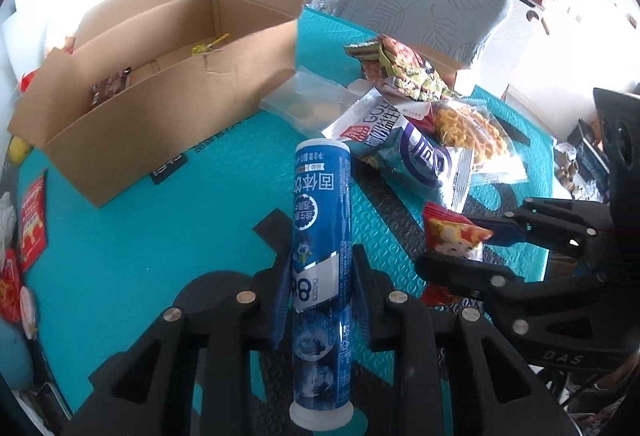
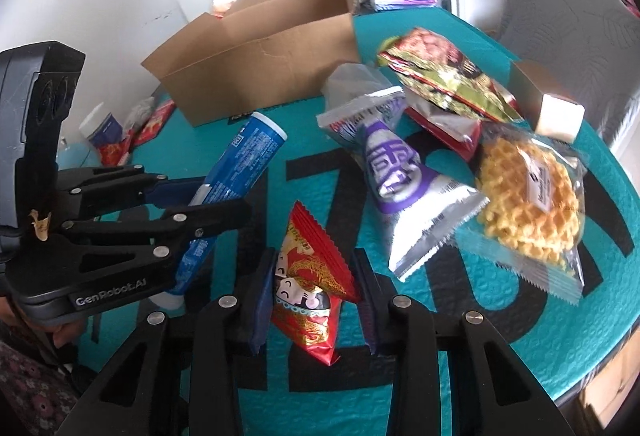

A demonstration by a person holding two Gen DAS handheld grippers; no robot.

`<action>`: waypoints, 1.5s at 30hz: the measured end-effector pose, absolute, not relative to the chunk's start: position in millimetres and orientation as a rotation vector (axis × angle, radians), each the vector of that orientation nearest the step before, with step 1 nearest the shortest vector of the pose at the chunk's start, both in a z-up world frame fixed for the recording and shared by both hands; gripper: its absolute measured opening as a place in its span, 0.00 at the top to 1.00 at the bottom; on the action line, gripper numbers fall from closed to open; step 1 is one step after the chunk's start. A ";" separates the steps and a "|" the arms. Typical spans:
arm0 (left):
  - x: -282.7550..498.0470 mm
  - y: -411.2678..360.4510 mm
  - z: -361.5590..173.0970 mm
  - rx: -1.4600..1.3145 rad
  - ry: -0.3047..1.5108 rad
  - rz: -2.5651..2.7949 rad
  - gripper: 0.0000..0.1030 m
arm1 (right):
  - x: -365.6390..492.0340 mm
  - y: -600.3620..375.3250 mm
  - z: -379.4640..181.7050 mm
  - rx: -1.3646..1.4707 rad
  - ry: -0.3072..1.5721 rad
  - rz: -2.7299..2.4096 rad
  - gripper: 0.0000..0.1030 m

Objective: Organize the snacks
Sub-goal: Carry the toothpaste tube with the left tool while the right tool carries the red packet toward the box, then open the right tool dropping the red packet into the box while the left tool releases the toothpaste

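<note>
The left gripper [image 1: 320, 276] has its fingers [image 1: 280, 300] clamped on a blue tube [image 1: 322, 220], which points away toward the cardboard box [image 1: 168, 124]. In the right wrist view the tube [image 2: 244, 160] is tilted and appears clear of the teal mat [image 2: 520, 336] that covers the desk. The right gripper [image 2: 316, 288] has its fingers [image 2: 262, 300] narrowed onto a small red packet [image 2: 312, 276], pinched on both sides; that packet is on the near side of the box, well short of it.

Beyond the red packet, between it and the box's right end, a white-and-purple packet [image 2: 404, 192] lies on the mat. A clear bag of yellow waffle snack [image 2: 528, 196] sits just right of it, touching it. Farther still, a green-and-red bag [image 2: 444, 72] rests on the pile, near the box's right end. The box stands open on the far part of the mat, and a small dark packet [image 1: 110, 88] and a yellow item [image 1: 208, 45] lie inside it.
</note>
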State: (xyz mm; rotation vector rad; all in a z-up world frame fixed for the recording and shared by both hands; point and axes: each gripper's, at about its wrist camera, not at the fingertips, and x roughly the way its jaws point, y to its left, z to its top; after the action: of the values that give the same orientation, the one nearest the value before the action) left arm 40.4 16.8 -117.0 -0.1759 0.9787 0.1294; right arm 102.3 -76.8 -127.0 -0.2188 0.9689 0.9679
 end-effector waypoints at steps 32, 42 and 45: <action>39.2 67.3 -13.0 -0.154 0.648 0.234 0.73 | 125.0 -22.9 -32.7 -0.214 0.708 1.077 0.66; 64.8 99.1 19.7 -0.152 0.511 0.317 0.73 | 161.0 13.7 -0.9 -0.200 0.630 1.104 0.66; 74.0 110.6 18.2 -0.147 0.495 0.355 0.73 | 176.2 28.4 -1.1 -0.196 0.618 1.076 0.66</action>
State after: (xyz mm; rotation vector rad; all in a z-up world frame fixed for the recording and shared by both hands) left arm 74.0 110.6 18.2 -0.1469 0.4951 0.3551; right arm 176.2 28.4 -1.1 -0.1962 0.6181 1.0759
